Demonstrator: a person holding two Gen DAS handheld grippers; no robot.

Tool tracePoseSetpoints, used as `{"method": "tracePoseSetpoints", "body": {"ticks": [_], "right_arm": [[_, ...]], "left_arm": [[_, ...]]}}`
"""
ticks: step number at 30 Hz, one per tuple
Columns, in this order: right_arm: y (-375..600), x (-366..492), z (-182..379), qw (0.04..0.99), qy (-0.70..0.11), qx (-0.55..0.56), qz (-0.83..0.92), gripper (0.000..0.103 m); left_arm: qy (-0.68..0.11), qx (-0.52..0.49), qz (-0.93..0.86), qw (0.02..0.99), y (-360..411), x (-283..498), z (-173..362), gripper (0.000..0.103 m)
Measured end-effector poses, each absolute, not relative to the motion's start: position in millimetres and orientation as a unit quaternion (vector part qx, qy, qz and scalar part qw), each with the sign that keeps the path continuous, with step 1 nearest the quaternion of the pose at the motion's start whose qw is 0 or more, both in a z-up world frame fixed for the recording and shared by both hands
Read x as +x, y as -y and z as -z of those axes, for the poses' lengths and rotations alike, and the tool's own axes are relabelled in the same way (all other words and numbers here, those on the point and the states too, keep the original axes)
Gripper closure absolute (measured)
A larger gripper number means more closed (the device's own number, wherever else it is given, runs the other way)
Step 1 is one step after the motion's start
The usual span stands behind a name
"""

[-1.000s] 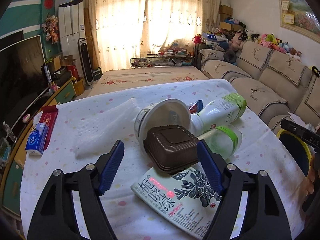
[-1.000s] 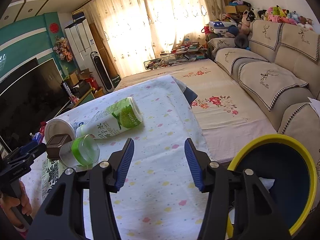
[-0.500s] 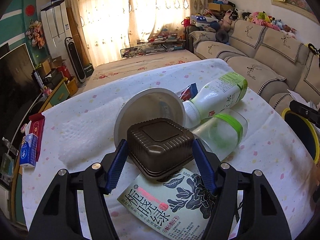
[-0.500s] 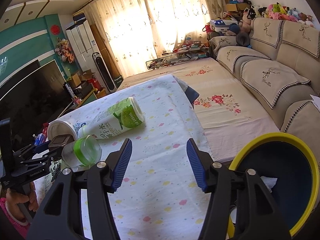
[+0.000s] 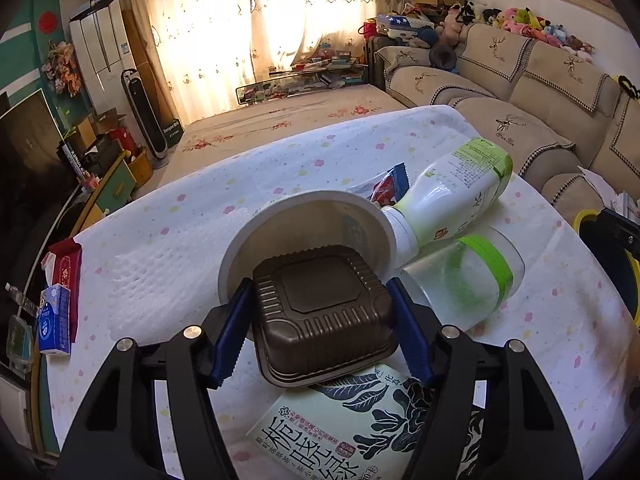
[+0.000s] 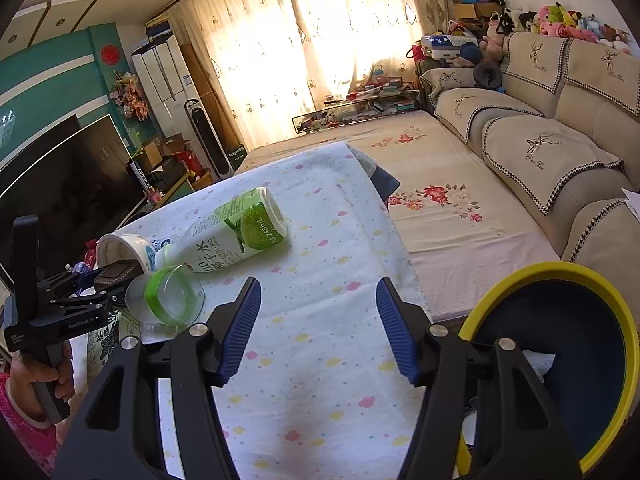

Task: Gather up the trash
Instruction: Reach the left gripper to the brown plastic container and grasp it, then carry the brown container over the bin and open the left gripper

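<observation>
We see table point(image 5: 168, 240) under spotted cloth, ahead of both hand-held grippers. Yellow-rimmed bin point(image 6: 560, 364) just right of right hand-held gripper point(image 6: 318, 324), whose jaws stand wide apart, holding nothing. White-green bottle point(image 5: 452, 196) lying ahead-right of left hand-held gripper point(image 5: 320, 330); clear cup point(image 5: 468, 280) beside it. Brown plastic box point(image 5: 320, 312) sits between left jaws, both pads touching its sides, white tub point(image 5: 304, 232) just behind.

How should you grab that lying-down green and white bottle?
Grip the green and white bottle across its wide round body, coming down from above with a finger on each long side. It lies flat on the tablecloth, and its neck is crowded by the paper bowl and clear cup.
</observation>
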State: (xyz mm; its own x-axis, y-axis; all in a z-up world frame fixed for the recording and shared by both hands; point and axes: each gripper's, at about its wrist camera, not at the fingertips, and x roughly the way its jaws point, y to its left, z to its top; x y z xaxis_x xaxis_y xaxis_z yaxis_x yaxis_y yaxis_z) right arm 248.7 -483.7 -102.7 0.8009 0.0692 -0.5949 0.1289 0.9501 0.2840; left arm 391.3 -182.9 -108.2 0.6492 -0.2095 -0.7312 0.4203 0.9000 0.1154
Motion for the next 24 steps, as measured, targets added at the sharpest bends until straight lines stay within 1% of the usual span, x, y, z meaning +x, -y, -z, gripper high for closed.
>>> {"method": "tracePoseSetpoints", "body": {"ticks": [8,14,19,24], "right_arm": [[485,249,102,0.936,-0.313,0.158,0.018,0.046],[489,242,98,0.941,-0.298,0.156,0.034,0.046],[498,228,89,0.942,-0.291,0.161,0.048,0.046],[527,181,63,0.948,-0.267,0.150,0.086,0.046]], "left_arm": [[-0.363,0.142,0.185,0.902,176,354,83,0.038],[-0.352,0.134,0.205,0.903,177,306,61,0.038],[-0.342,0.131,0.244,0.898,201,269,43,0.038],[-0.335,0.144,0.302,0.881,247,244,33,0.038]]}}
